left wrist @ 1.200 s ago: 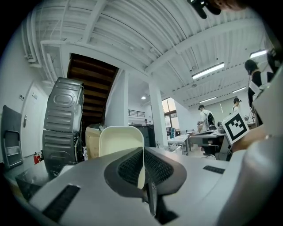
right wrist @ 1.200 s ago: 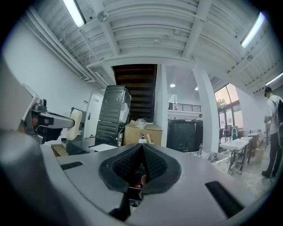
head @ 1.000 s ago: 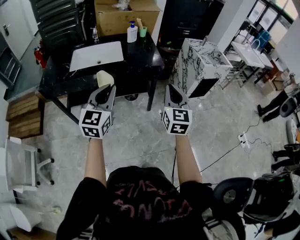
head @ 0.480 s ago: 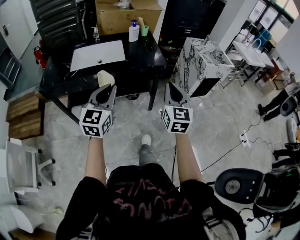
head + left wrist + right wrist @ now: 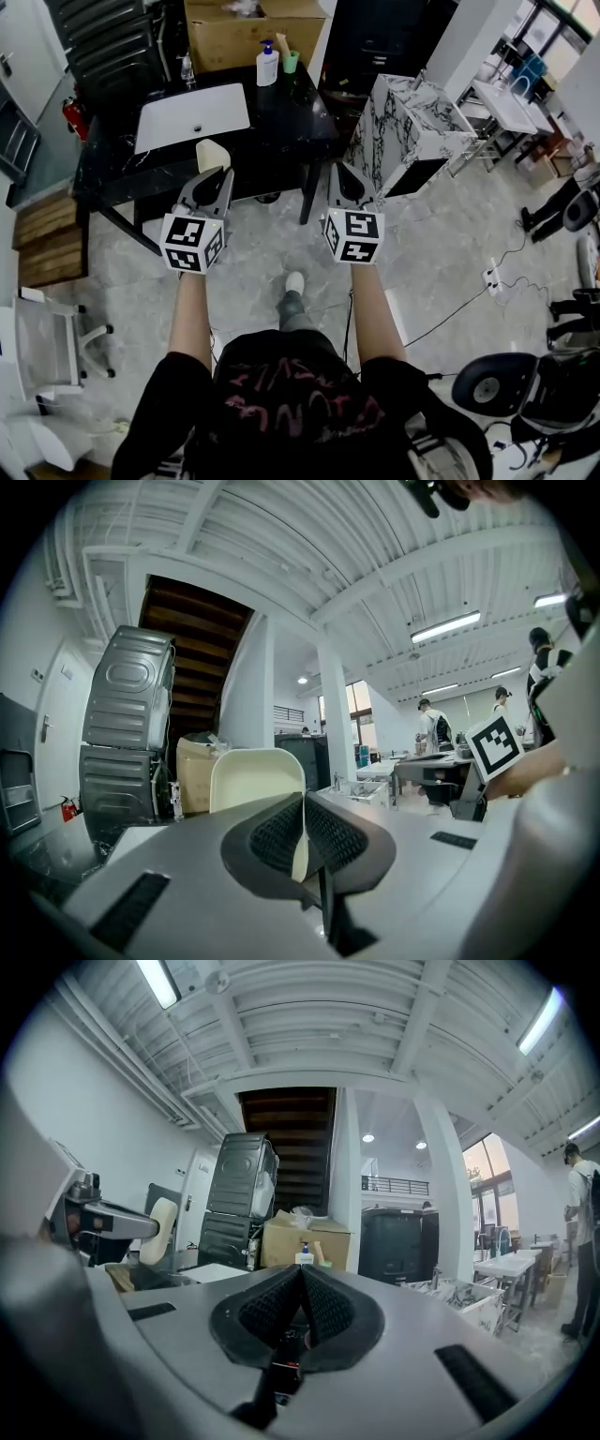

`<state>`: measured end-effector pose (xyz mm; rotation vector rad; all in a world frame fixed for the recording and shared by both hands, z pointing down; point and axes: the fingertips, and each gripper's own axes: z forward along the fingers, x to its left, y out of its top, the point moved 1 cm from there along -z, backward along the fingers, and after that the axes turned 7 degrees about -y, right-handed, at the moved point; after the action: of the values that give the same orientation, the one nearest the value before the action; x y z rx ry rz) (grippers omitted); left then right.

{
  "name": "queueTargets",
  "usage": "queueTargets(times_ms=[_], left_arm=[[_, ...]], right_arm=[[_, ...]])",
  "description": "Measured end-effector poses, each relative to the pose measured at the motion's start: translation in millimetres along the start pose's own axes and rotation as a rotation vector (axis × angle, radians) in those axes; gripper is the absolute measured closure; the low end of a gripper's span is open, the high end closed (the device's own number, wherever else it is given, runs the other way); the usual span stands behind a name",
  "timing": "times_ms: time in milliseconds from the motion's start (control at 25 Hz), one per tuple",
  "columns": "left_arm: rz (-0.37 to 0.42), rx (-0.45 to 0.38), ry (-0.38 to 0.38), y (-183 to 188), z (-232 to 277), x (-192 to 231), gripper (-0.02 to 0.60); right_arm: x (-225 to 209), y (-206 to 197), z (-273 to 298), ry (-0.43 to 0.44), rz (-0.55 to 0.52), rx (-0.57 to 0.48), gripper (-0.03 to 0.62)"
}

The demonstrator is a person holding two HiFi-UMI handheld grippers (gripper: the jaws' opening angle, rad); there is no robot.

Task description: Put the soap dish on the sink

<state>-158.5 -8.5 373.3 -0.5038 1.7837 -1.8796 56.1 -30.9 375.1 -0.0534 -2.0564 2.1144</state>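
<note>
Dish [image 5: 210,155], cream, stands upright with its lower edge pinched between the shut jaws of the left gripper [image 5: 214,178]; it is held in the air, well apart from the white sink [image 5: 192,115], and in the head view shows against the near edge of the black table [image 5: 281,127]; right gripper [image 5: 342,174] is level beside the left, jaws pressed together on nothing; bottle [image 5: 268,64] and green cup [image 5: 291,62] stand behind the sink, before a cardboard box [image 5: 246,36].
</note>
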Motion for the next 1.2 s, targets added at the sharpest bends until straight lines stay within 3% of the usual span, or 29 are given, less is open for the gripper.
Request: queueTargets(times_ms=[640, 1200], left_arm=[[-0.029, 0.07, 0.026, -28, 127, 64, 0.56], [-0.028, 0.112, 0.062, -23, 257, 110, 0.56]], right_arm=[[-36, -31, 143, 0.033, 0.023, 0.044, 0.58], [-91, -31, 280, 0.086, 0.033, 0.047, 0.58]])
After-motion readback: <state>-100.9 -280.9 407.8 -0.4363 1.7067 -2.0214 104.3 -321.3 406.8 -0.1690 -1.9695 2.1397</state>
